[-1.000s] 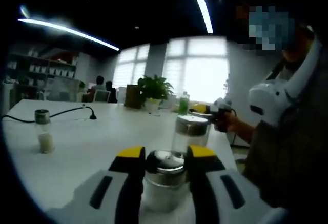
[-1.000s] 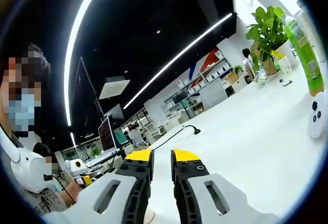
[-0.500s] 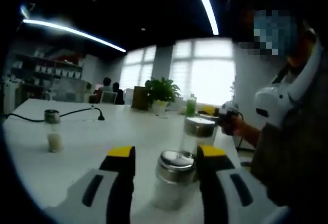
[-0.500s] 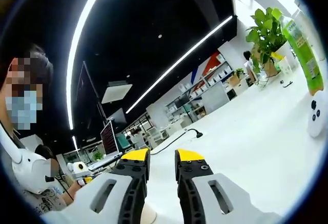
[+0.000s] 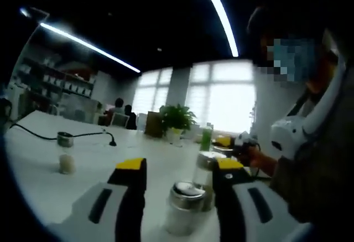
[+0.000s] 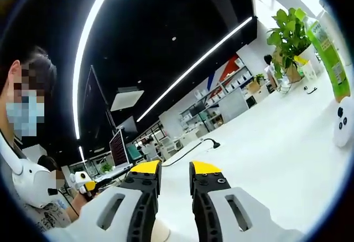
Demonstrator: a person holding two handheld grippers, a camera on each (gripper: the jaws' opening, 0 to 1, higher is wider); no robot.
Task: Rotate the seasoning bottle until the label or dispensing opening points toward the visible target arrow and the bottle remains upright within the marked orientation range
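A wide white worktop [image 5: 83, 170] is seen to carry everything; on it, in the left gripper view, the seasoning bottle [image 5: 181, 211] stands upright between the two yellow-tipped jaws of the left claw [image 5: 174, 167], with a gap visible on either side of its shiny metal cap, so the jaws are judged to be apart and not yet pressing on it. Just behind it a second, taller jar [image 5: 202, 170] with a metal lid is seen, and well apart to the left a small shaker [image 5: 66, 154] near a black cable [image 5: 72, 137]; a potted plant [image 5: 176, 121] and a green bottle [image 5: 206, 138] stand far back.

The seasoning bottle is judged to be light, rigid and probably glass or clear plastic, hence breakable and easily tipped; the polished cap is likely slippery, so a hold low on the body would be preferred for turning; no target arrow or label can be made out.

The left claw is held nearly level, low over the worktop; the right claw [image 6: 168, 167] is held pointing across the worktop, its jaws nearly together on nothing.
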